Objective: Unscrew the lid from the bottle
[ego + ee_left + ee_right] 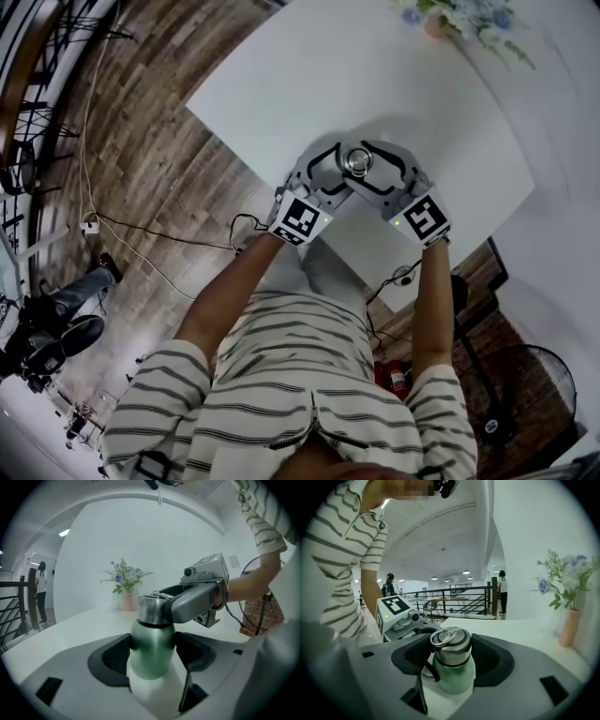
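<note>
Status: bottle [151,651] stands upright on the white surface [281,84], towards your near edge; the flower vase [436,23] is well apart at the far right.

Your left claw [152,654] is clamped on the green body, pads pressing both sides below the shoulder; your right claw [452,654] comes in from the opposite side and sits around the steel lid [451,645], pads against its sides, so it looks like a wide grip on the lid rather than an empty claw.

Progress, as I read it: both grips are set, nothing more; the lid is fully seated, no gap at the seam, carry loop lying on top.

Left to do: hold the body with the left, turn the lid off with the right, probably with several re-grips, then lift it clear.
</note>
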The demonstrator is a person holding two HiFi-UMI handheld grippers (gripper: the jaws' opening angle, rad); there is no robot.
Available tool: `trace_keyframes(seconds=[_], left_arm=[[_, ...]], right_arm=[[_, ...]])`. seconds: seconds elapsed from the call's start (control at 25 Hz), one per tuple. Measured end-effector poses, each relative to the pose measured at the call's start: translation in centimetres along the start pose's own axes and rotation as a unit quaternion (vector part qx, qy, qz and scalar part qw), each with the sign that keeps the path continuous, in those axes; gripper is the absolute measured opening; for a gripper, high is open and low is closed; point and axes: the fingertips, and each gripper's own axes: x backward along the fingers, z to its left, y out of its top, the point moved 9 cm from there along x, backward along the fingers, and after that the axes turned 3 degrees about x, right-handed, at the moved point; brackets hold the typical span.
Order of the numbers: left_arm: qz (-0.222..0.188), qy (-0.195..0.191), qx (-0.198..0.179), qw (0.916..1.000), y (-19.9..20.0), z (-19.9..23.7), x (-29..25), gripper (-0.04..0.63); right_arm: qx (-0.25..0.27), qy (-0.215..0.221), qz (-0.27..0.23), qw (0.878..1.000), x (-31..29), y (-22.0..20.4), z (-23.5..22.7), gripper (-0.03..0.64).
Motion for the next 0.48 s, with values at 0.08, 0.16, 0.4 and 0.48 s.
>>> trace_keyframes(seconds=[0.08,0.16,0.4,0.48], left_arm=[[0.001,-0.004,-0.003,1.0,0.0,0.0,0.0,0.307],[0.002,-0.005,-0.003,1.0,0.0,0.0,-0.1,0.307],[-0.002,-0.005,-0.002,1.0,0.1,0.0,-0.1,0.307],[-0.001,-0.006,-0.002,1.0,0.1,0.0,0.0,0.307]], right_arm=[[0.001,0.031,-0.002,1.0,0.1,-0.1,-0.5,0.275],[-0.002,0.061,-0.004,0.998,0.1,-0.1,-0.9,0.276],[0.019,0.129,0.021,0.991,0.0,0.4,-2.0,0.276],[0.031,0.143,0.038,0.989,0.0,0.5,-2.1,0.276]])
